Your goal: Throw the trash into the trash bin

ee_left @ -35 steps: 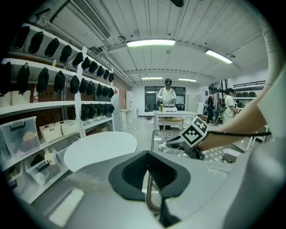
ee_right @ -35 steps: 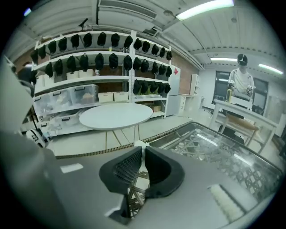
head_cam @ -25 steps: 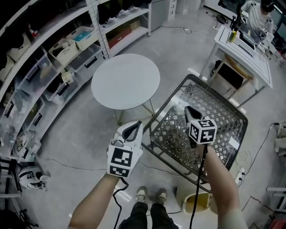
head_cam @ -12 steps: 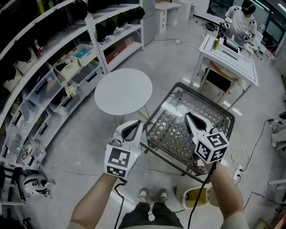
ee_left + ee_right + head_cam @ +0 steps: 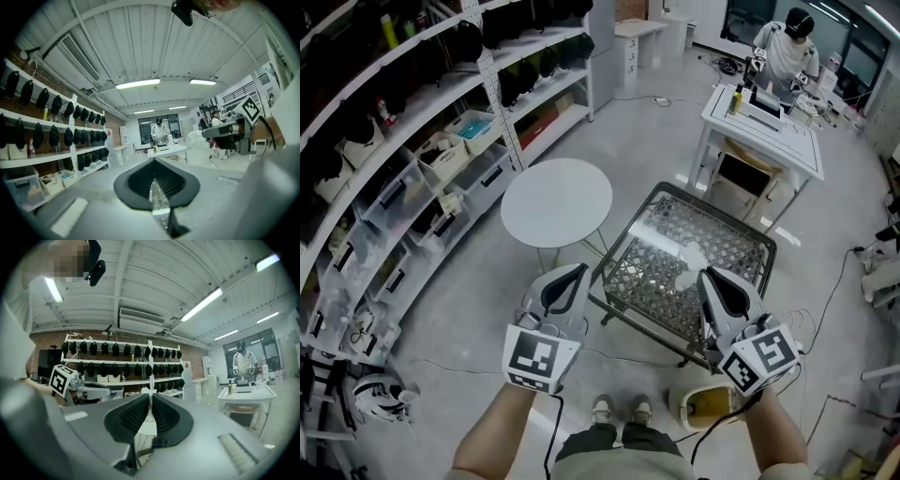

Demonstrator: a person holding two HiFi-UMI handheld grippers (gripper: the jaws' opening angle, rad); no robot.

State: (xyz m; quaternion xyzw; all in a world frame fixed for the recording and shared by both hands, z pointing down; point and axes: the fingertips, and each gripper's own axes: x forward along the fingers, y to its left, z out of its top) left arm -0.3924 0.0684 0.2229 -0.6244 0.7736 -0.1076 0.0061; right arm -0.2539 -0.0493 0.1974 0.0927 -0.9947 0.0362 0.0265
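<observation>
shelves: line the left side, well apart from both grippers; no obstruction.
left gripper: jaws together, nothing between them. It hangs over the floor, just off the near left corner of the mesh table. It has risen and drawn back toward the person over the last second.
round table: bare; stands beyond the left gripper, near the far left corner of the mesh table.
trash: a crumpled white lump, pinched at the tips of the right gripper, above the near right part of the mesh table.
right gripper: jaws nearly closed, clamped on the trash. A second ago it was over the middle of the mesh table; it is now higher and back at the near right corner.
meaning of change: pick-up judged complete; the carry is under way.
trash bin: on the floor beside the person's feet, just off the near right corner of the mesh table, partly hidden below the right gripper.
open room: the near edge of the mesh table lies between trash and trash bin; clear that edge, then descend.
desk: far right, well apart.
</observation>
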